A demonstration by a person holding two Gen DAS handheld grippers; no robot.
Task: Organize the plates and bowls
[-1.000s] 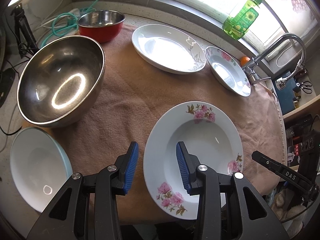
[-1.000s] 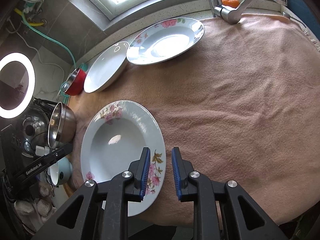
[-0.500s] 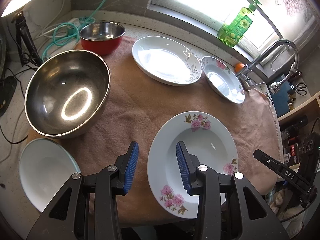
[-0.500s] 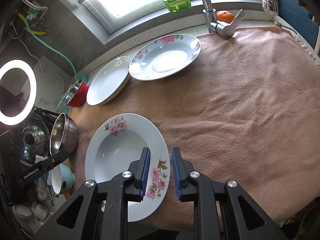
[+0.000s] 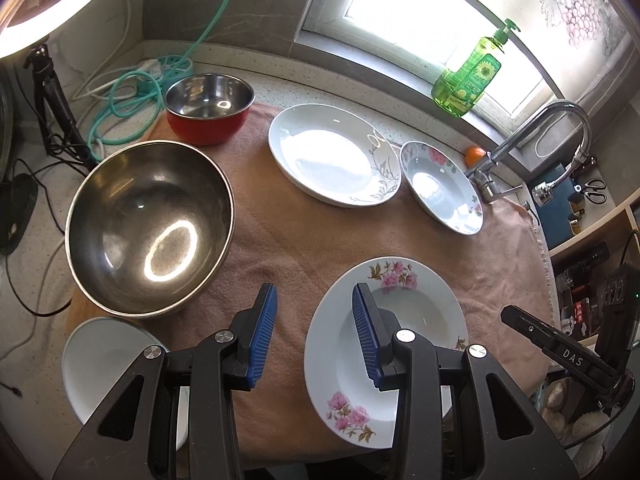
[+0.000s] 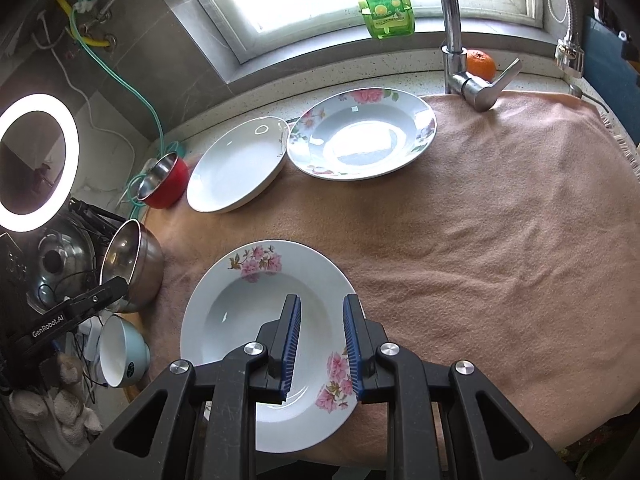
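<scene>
Pink-flowered white deep plate [image 6: 256,312] at worktop's near edge, rim between right gripper's [image 6: 320,344] released jaws; left gripper [image 5: 312,336] likewise released, beside.

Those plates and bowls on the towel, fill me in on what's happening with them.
A person holds two handheld grippers above the nearest floral plate; nothing is grasped. The right gripper hangs open over that plate's right rim, and the left gripper hangs open at its left edge. Two more plates lie separately near the window, not stacked. The big steel bowl, red bowl and white bowl sit apart on the left.
</scene>
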